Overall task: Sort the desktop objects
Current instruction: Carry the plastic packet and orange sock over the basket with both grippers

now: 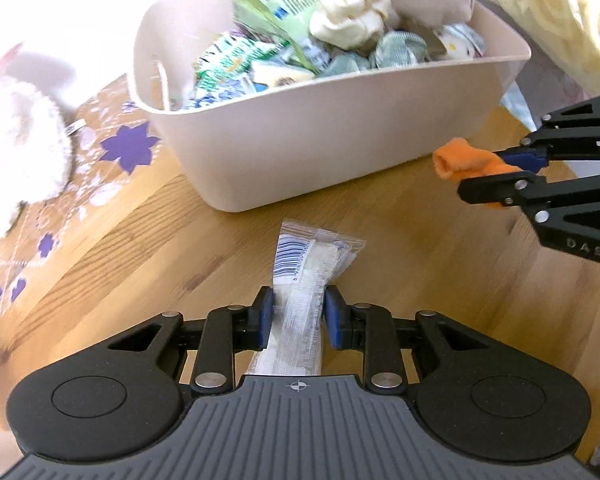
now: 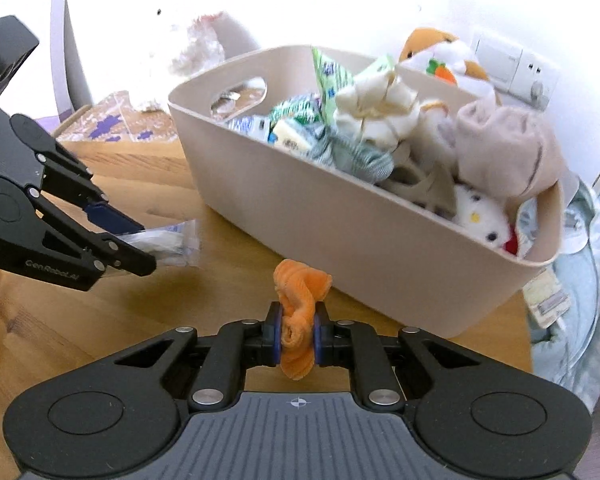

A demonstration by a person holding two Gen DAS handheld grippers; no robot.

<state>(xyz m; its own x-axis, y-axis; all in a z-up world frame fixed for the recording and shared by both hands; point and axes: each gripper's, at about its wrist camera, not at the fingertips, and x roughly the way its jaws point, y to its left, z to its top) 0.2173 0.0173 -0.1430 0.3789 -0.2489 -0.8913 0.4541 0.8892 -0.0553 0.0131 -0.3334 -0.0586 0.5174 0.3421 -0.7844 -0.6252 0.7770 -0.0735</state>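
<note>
My left gripper (image 1: 297, 316) is shut on a clear plastic packet with a barcode (image 1: 300, 264), held over the wooden table; it also shows in the right wrist view (image 2: 168, 240). My right gripper (image 2: 298, 334) is shut on a rolled orange sock (image 2: 300, 300), which also shows in the left wrist view (image 1: 468, 162). Both grippers sit in front of a beige basket (image 1: 320, 140) (image 2: 300, 216) that holds several snack packets on its left and rolled socks and soft toys on its right.
The wooden table (image 1: 420, 280) bears the basket. A white plush toy (image 1: 24, 140) lies at the far left on a cloth with purple flowers (image 1: 128, 146). A cream rolled towel (image 1: 552, 12) is at the back right. Pale green fabric (image 2: 580, 280) lies right of the basket.
</note>
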